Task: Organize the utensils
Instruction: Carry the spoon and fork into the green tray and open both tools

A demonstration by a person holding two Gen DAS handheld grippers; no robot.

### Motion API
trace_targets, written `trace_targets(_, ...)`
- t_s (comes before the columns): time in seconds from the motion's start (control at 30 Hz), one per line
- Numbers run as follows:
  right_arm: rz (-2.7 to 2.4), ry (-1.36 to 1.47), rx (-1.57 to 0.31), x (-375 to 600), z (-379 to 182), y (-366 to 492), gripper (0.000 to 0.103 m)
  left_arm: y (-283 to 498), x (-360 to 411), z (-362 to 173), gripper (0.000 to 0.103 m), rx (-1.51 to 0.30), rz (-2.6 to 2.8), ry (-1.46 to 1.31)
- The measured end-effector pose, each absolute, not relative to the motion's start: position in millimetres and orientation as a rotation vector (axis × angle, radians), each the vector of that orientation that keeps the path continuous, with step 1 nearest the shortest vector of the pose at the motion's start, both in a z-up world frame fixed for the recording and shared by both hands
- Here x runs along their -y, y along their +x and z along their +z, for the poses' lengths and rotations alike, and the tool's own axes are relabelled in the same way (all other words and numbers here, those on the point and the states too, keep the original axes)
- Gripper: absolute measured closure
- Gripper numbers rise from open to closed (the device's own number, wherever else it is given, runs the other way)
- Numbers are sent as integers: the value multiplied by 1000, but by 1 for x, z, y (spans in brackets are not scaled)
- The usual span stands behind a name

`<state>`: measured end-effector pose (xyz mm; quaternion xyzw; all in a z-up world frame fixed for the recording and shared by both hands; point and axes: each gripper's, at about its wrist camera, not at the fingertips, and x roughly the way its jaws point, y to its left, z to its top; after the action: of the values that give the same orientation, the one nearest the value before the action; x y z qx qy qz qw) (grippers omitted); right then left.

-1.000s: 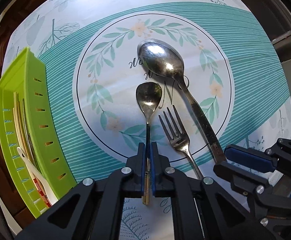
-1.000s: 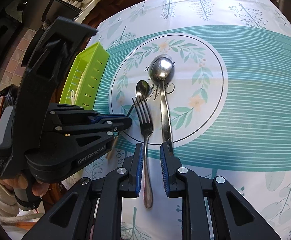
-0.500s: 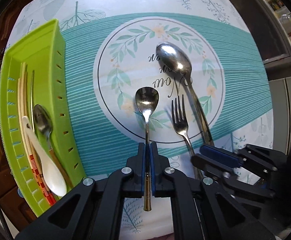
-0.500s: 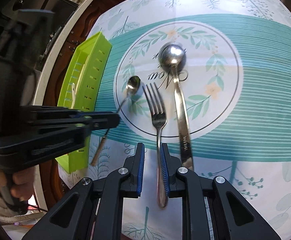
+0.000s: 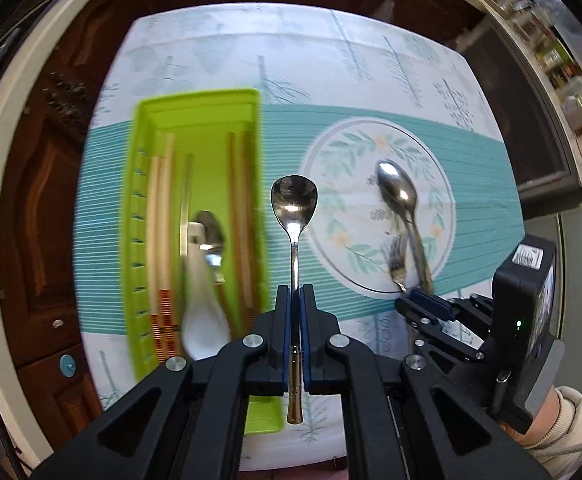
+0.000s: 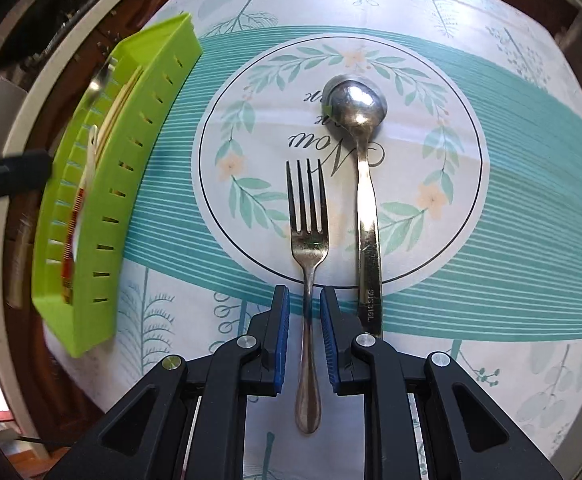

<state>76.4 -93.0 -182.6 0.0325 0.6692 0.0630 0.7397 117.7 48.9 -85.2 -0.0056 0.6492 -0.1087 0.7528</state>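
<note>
My left gripper [image 5: 295,300] is shut on the handle of a small steel spoon [image 5: 294,200] and holds it in the air, bowl forward, just right of the green tray [image 5: 199,108]. A fork [image 6: 309,220] lies on the round floral print of the tablecloth. Its handle runs between the blue pads of my right gripper [image 6: 304,300], which stands open with a gap on each side. A large steel spoon [image 6: 357,108] lies right beside the fork, outside the jaws. In the left wrist view the right gripper [image 5: 415,304] shows low over the fork [image 5: 397,256].
The green tray [image 6: 139,128] at the table's left edge holds chopsticks, a white ceramic spoon [image 5: 203,312] and a metal spoon [image 5: 211,236]. Dark wooden cabinets surround the table. A sleeved hand [image 5: 563,420] holds the right gripper.
The left gripper has lifted the small spoon off the cloth and carried it left, up to the green tray. The right gripper has slid over the fork until its handle lies between the jaws.
</note>
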Motion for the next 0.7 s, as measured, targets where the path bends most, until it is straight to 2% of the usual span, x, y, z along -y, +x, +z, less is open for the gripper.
trace_targets(0.13,79,10,-1482,79,-183,79,86,121,-82,-81,101,-1395,-161,-7)
trace_targets(0.27,16,-52,-1489,67,-184,82,98,124,-104,-92,101,-1403,-118,-7)
trace_targets(0.5,-19,-5,-1486,65,-182,81,99,121,-117,-116,101,-1430,-98,-8)
trace_targets(0.7,4,141,-1471,70,-168,71,99,117,-129,-125,101,-1443,-100,-1)
